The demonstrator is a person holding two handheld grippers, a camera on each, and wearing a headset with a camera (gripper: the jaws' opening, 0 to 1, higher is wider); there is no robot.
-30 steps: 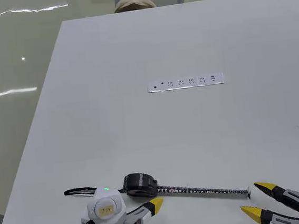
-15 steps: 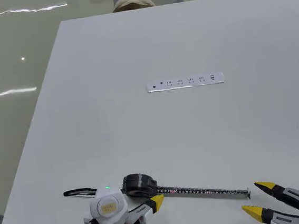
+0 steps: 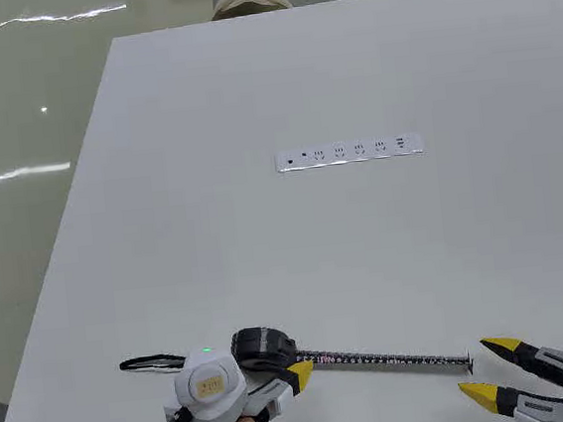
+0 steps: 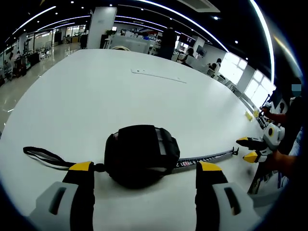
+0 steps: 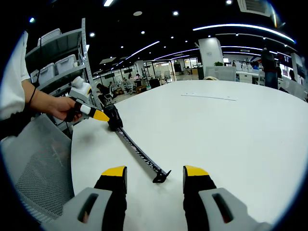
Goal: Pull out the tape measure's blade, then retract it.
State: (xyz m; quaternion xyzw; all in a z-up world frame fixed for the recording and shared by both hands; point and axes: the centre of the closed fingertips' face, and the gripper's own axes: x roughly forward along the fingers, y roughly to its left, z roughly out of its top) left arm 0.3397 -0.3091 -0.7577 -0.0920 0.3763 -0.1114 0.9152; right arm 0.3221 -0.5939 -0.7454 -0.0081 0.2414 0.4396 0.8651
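Observation:
A black tape measure case [image 3: 265, 347] lies near the table's front edge, its wrist strap [image 3: 147, 363] trailing left. The blade [image 3: 386, 360] runs out to the right and ends in a hook [image 3: 467, 360]. My left gripper [image 3: 267, 370] stands open, its yellow-tipped jaws on either side of the case [image 4: 142, 154] without pressing it. My right gripper [image 3: 484, 368] is open just right of the hook. In the right gripper view the hook [image 5: 161, 176] lies on the table between and just ahead of the right gripper [image 5: 155, 172].
A white power strip [image 3: 349, 153] lies flat mid-table, far beyond the tape. The white table [image 3: 266, 252] ends at its left edge near the strap. A chair back [image 3: 253, 4] stands past the far edge. Shelving and people stand in the background of the gripper views.
My left gripper has crept slightly closer around the case. The right gripper has hardly moved, and the blade keeps the same length.

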